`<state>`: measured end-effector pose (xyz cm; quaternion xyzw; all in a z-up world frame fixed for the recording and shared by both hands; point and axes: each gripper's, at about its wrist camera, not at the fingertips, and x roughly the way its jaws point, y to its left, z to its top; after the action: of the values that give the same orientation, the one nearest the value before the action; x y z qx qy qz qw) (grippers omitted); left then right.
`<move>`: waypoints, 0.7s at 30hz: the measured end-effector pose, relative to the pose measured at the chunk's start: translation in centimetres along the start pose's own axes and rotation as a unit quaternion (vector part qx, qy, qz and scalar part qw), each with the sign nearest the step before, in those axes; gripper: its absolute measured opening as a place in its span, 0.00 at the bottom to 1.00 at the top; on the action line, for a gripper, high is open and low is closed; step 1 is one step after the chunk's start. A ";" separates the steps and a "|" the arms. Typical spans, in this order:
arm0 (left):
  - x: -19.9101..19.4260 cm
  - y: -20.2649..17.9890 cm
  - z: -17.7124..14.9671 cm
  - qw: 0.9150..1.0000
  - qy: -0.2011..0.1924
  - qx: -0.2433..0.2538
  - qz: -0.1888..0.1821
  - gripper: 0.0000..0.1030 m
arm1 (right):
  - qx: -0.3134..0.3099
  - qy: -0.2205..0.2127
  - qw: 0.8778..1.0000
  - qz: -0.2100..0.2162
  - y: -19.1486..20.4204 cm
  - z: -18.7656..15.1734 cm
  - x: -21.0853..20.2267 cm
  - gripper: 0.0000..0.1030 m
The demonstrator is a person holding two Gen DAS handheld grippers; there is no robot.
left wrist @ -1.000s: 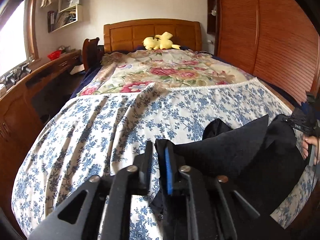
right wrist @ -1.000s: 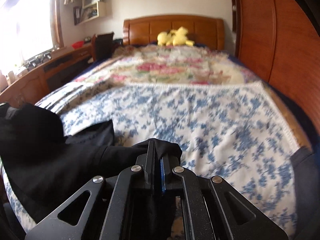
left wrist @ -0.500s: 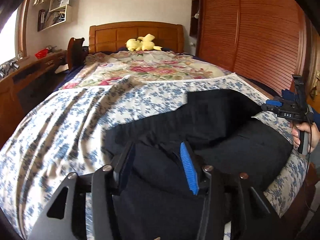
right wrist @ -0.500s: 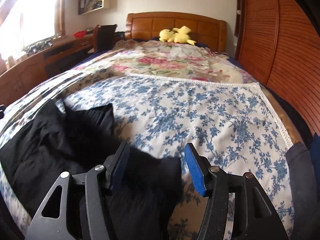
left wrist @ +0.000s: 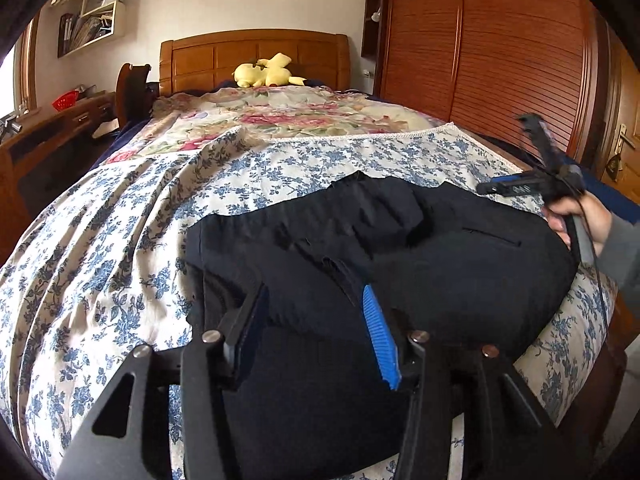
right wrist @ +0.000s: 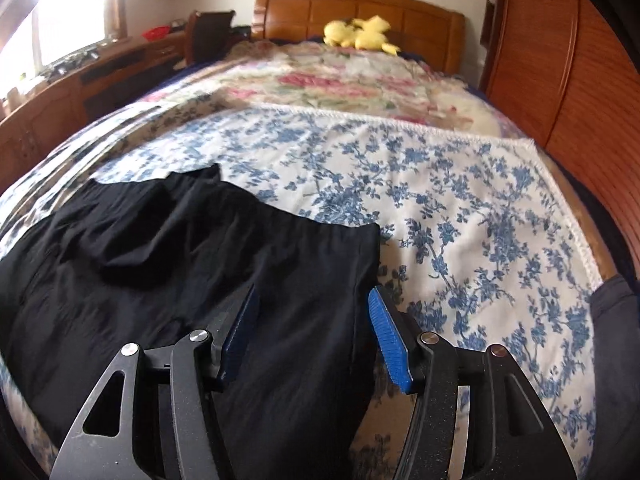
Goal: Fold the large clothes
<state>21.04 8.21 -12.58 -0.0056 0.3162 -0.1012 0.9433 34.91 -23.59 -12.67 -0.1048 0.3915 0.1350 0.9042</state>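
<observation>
A pair of black trousers (left wrist: 460, 264) lies folded over and rumpled on the blue-flowered bedspread (left wrist: 120, 240), filling the lower centre of the left wrist view. A slit pocket shows at right; cloth bunches along its upper edge.

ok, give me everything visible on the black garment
The black garment is a dark, matte, soft fabric, apparently trousers: a slit pocket shows near its right side. It lies loosely folded and rumpled on the blue floral bedspread at the bed's near end, one corner turned over. The left gripper and the right gripper hang over it, jaws apart, not pinching.
</observation>
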 end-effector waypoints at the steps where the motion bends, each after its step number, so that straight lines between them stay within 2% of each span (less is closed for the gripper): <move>1: 0.0 0.0 -0.1 1.000 0.000 0.002 0.001 0.46 | 0.005 0.008 1.000 -0.004 -0.3 0.3 0.7 0.57; 7: -0.1 -0.1 -0.3 1.000 0.001 0.002 -0.005 0.46 | 0.037 0.076 0.996 -0.007 -2.4 1.7 5.8 0.57; 11: -0.2 -0.4 -0.4 1.000 0.001 0.005 -0.010 0.46 | 0.057 0.127 0.990 0.013 -3.4 1.5 8.5 0.56; 12: -0.2 -0.5 -0.4 1.000 0.002 0.006 -0.011 0.46 | 0.058 0.132 0.989 0.019 -3.5 1.5 8.7 0.53; 13: -0.1 -0.5 -0.4 1.000 0.003 0.006 -0.013 0.46 | 0.059 0.133 0.989 0.024 -3.5 1.5 8.7 0.40; 14: -0.1 -0.6 -0.5 1.000 0.003 0.006 -0.015 0.46 | 0.058 0.133 0.989 0.031 -3.4 1.5 8.7 0.22; 15: 0.0 -0.6 -0.5 1.000 0.004 0.005 -0.017 0.46 | 0.049 0.131 0.990 0.034 -3.1 1.5 8.5 0.11; 16: 0.0 -0.7 -0.5 1.000 0.005 0.006 -0.018 0.46 | 0.038 0.128 0.991 0.027 -2.8 1.6 8.3 0.06; 18: 0.1 -0.8 -0.5 1.000 0.006 0.008 -0.020 0.46 | 0.013 0.093 0.995 0.013 -2.0 2.2 6.8 0.02; 20: 0.3 -0.9 -0.6 1.000 0.008 0.009 -0.021 0.46 | 0.022 0.027 0.999 -0.028 -2.2 3.0 4.4 0.02; 21: 0.3 -1.0 -0.6 1.000 0.010 0.010 -0.022 0.46 | 0.033 0.015 0.998 -0.055 -2.5 3.3 3.7 0.02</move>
<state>20.73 7.23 -13.20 -0.0021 0.3242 -0.1248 0.9377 40.40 -24.33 -12.95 -0.0986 0.4029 0.0706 0.9072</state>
